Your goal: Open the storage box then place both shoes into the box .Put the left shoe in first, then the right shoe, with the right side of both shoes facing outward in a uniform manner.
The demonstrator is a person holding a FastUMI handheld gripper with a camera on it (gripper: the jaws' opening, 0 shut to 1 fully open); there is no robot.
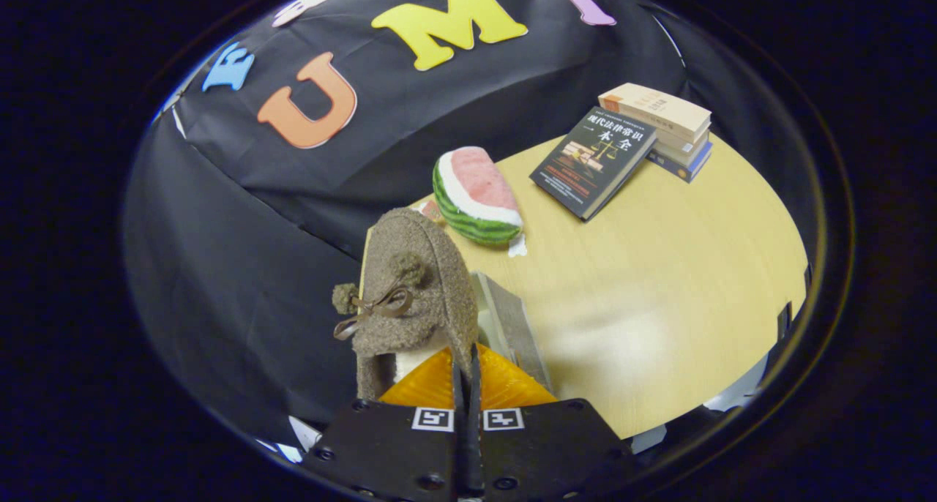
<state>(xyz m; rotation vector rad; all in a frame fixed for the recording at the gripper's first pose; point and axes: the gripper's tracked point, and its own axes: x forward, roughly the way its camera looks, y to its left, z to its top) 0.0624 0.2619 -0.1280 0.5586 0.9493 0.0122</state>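
A brown fuzzy shoe (421, 282) with a small bow and pompoms stands just ahead of my fingers, its toe pointing away from me. My gripper (466, 374) is shut on the shoe's thin rear rim, with both fingers pressed together on it. Right behind the shoe, on its right, a pale grey-white edge of the storage box (509, 326) shows; the shoe and my fingers hide the rest of it. The shoe appears raised above the wooden table (659, 282).
A toy watermelon slice (476, 195) lies on the table beyond the shoe. Farther right, a dark book (594, 159) leans against a stack of books (670, 125). The black booth wall rises behind and to the left.
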